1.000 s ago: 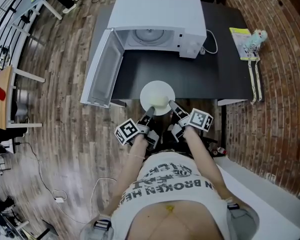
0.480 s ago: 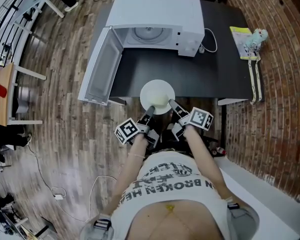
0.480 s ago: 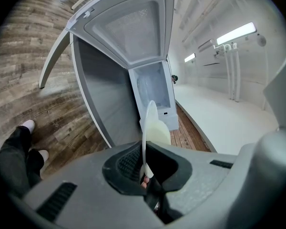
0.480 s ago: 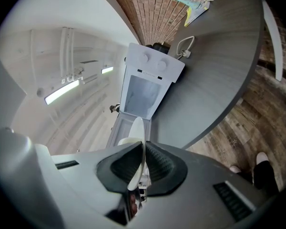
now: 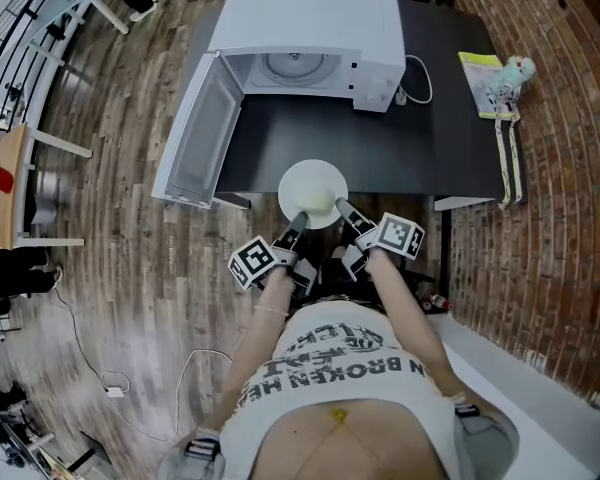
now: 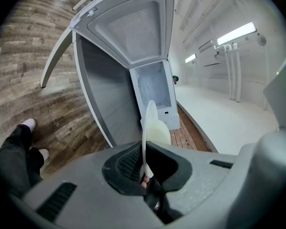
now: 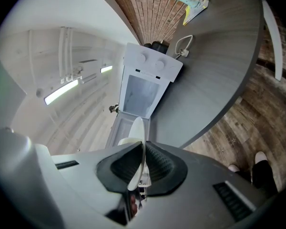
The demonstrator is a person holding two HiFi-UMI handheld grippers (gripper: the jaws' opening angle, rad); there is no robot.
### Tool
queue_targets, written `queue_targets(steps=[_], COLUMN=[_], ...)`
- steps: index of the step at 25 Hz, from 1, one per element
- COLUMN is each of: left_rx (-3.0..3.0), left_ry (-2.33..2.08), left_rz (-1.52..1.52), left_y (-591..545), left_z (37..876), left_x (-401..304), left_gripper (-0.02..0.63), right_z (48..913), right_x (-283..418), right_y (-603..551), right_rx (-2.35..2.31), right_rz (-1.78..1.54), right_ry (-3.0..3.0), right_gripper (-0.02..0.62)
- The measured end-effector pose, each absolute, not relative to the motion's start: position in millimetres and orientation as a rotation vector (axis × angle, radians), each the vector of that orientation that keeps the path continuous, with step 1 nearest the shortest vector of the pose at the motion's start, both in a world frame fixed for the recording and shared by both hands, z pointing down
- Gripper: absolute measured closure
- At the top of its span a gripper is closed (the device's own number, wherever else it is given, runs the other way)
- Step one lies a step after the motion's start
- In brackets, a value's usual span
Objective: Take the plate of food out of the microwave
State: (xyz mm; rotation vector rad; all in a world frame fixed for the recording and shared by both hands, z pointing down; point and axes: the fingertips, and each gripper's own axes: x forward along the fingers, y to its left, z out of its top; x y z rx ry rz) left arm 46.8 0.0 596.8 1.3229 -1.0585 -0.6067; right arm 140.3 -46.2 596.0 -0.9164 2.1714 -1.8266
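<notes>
A round white plate carrying pale food (image 5: pixel 314 191) sits at the centre of the head view, outside the white microwave oven (image 5: pixel 310 28), over the near edge of the dark grey table (image 5: pixel 450 118). Whether it rests on the tabletop or is held just above it cannot be told.

The left gripper (image 5: pixel 298 220) meets the plate's lower-left rim and the right gripper (image 5: pixel 344 211) its lower-right rim. Each gripper view shows the thin rim edge-on between ribbed dark pads, which are closed on it, so both tongs grip the plate.

Both bare forearms reach up-frame from the torso at the bottom and converge on the plate, the grippers angled slightly toward each other, each carrying a cube of black-and-white square markers.

The microwave's hinged door (image 5: pixel 200 133) stands swung open at upper left, and the cavity faces the plate.

On the person's white T-shirt (image 5: pixel 340 368) the word "BROKEN" can be read; the letters around it are partly cut off.
</notes>
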Motion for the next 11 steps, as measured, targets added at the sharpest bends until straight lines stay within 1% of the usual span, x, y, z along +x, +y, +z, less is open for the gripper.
queue_targets(steps=[11], left_rx=[1.318], left_ry=[-1.081], left_rz=[-0.613], left_y=[0.7], left_z=[595.1], left_x=[50.6], left_gripper=[0.592], right_z=[595.3], right_x=[143.0], right_y=[-46.3], right_rx=[-0.89], right_rz=[-1.844], right_ry=[2.18], right_gripper=[0.569])
